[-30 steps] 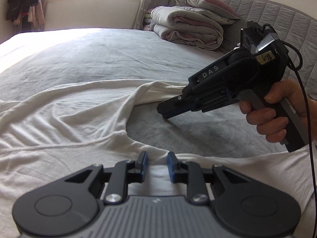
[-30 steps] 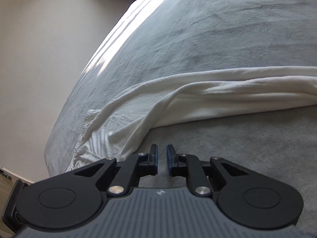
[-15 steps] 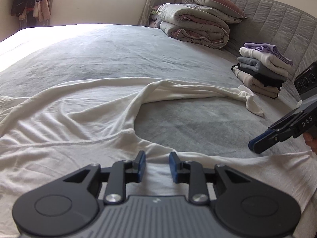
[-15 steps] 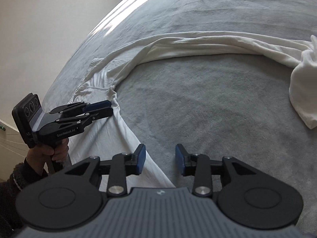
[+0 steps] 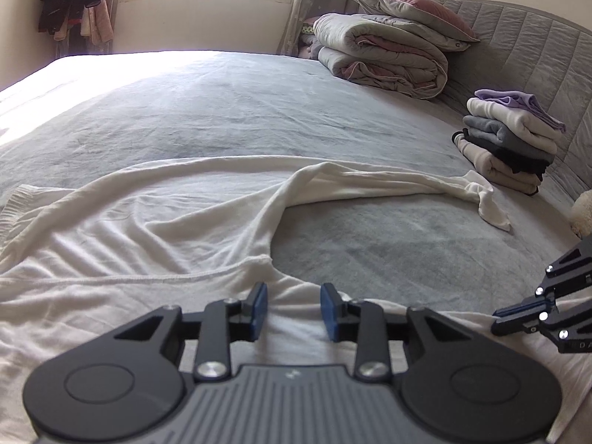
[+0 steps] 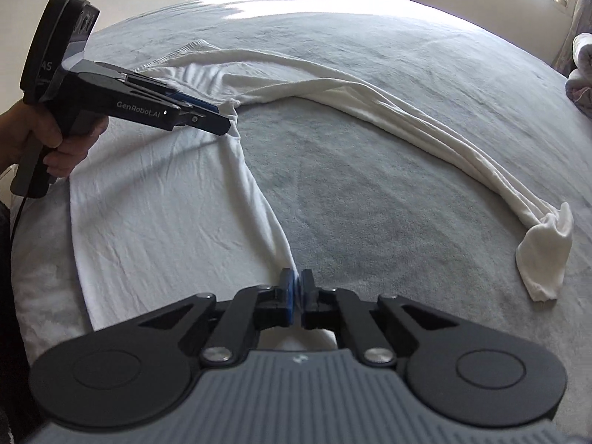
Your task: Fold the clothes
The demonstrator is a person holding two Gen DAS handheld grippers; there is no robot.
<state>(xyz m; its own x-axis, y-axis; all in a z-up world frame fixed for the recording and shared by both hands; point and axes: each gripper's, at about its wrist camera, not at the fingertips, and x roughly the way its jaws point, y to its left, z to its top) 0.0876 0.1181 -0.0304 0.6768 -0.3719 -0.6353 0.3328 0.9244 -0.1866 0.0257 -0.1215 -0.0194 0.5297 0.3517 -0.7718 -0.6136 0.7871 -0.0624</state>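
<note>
A white long-sleeved garment [image 5: 155, 236] lies spread on the grey bed, one long sleeve [image 6: 425, 125] trailing to the right. My left gripper [image 5: 292, 310] is open just above the garment's edge near the neckline curve; it also shows in the right wrist view [image 6: 222, 125]. My right gripper [image 6: 298, 296] is shut on the garment's edge [image 6: 273, 222] near the front of the bed; it shows at the right edge of the left wrist view [image 5: 497, 320].
A stack of folded clothes [image 5: 510, 137] sits by the padded headboard [image 5: 536, 59]. A rolled duvet and pillow [image 5: 388, 51] lie at the far corner. The grey bedspread [image 6: 370, 192] stretches beyond the garment. Hanging clothes [image 5: 74, 3] are by the window.
My right gripper swung from the middle of the garment to its near right edge, opened, then shut on the fabric. My left gripper opened slightly wider and stayed near the neckline.
</note>
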